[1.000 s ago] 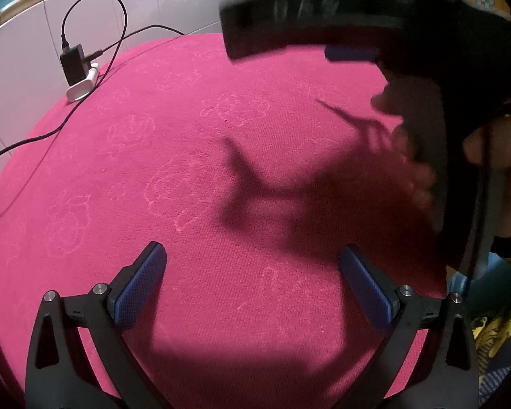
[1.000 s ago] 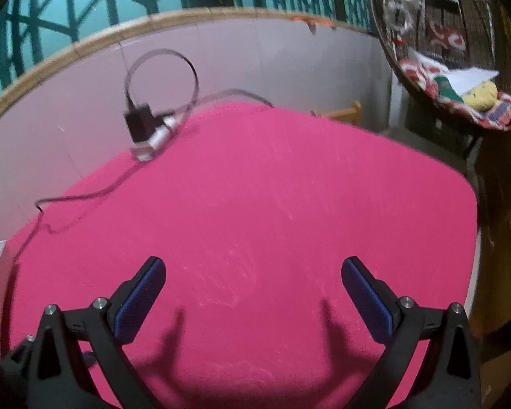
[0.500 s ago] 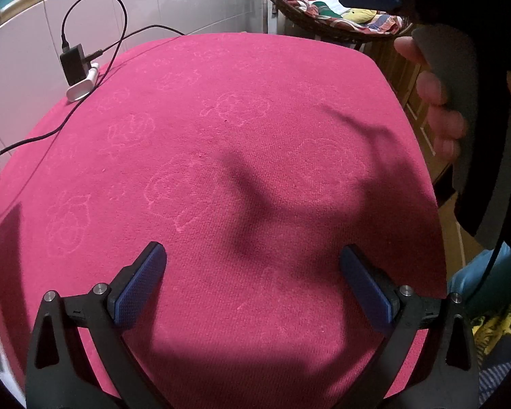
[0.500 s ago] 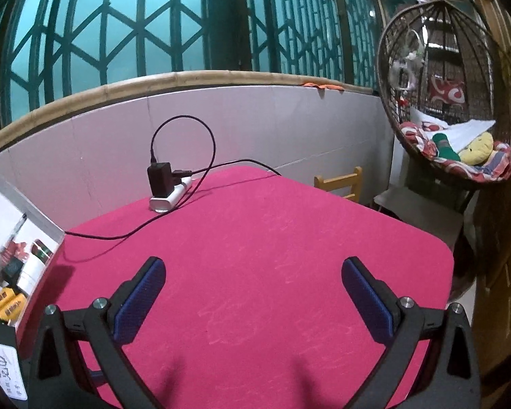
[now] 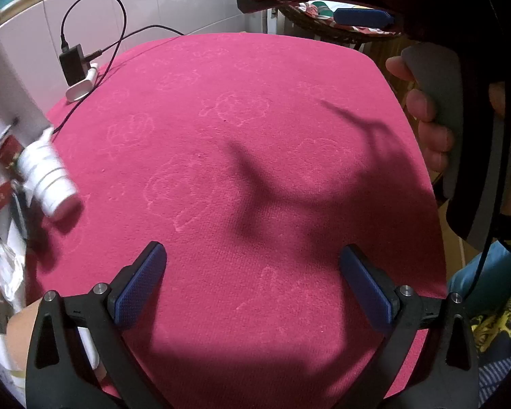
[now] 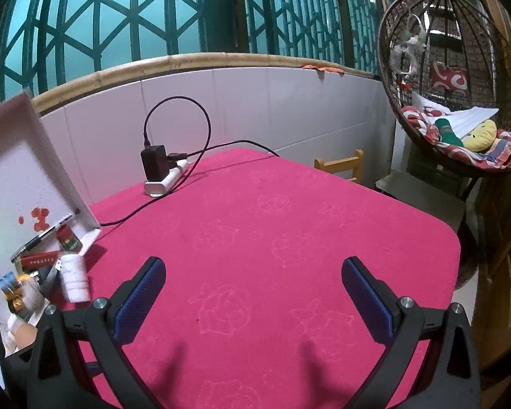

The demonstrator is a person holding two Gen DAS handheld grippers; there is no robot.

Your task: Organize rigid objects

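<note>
White bottle (image 5: 47, 179), one; hand-held grippers, two.

My left wrist camera looks down close over the pink tablecloth (image 5: 255, 156); my right, higher, faces the tiled wall (image 6: 255, 102), both sharing the power strip (image 6: 165, 180).
</note>
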